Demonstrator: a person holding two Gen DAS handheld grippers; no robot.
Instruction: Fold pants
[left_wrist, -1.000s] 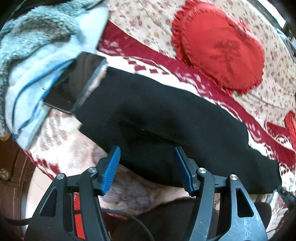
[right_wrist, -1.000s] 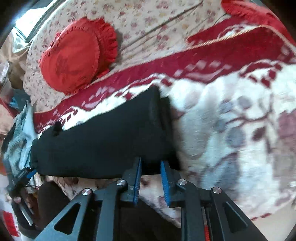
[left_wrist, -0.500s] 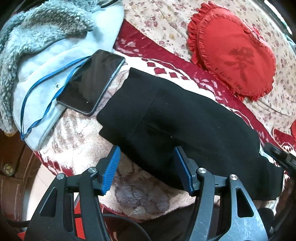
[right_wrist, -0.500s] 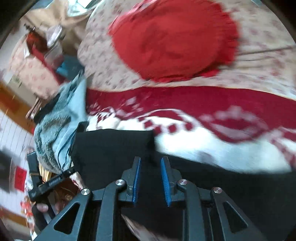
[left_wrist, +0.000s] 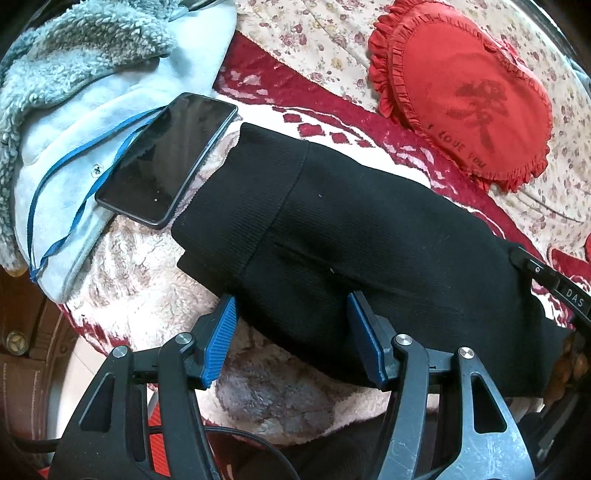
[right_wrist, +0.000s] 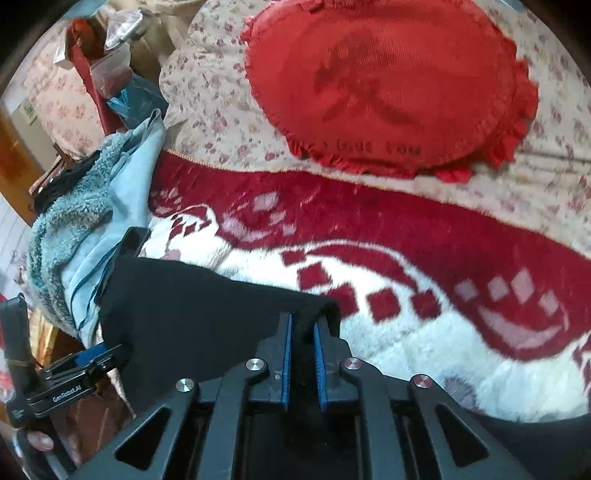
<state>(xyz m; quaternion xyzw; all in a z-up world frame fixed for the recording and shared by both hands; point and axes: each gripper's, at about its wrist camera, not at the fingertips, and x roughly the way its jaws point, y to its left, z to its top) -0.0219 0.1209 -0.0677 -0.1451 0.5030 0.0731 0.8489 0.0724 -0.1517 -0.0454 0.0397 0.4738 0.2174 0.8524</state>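
While the black pants (left_wrist: 351, 236) lie on a red-and-white fleece blanket (left_wrist: 140, 280) on the bed, their long axis runs in the left wrist view from the upper left, where one end stops just beside a dark-screened phone (left_wrist: 166, 158), down to the lower right. A seam crosses the cloth near that upper-left end, and the fabric is doubled into a thick band. In the right wrist view the same band runs from the left edge to a folded corner at the centre.

The left claw (left_wrist: 291, 339) stands wide apart, released, its blue pads either side of the pants' near edge with no pad pressing on the cloth. The right claw (right_wrist: 302, 354) is closing, its blue pads nearly together with the folded black corner between them; the pads appear to pinch that cloth.

The phone rests partly on a pale blue fleece garment (left_wrist: 92, 103) with a blue cord. A red heart-shaped cushion (left_wrist: 461, 96) with a frilled edge lies well apart from the pants on the floral bedspread (left_wrist: 314, 33).

The far right end of the pants is cut off by the lens rim and by the other tool's black frame. In the right wrist view the picture is slightly blurred, and the phone is mostly hidden behind the pants.
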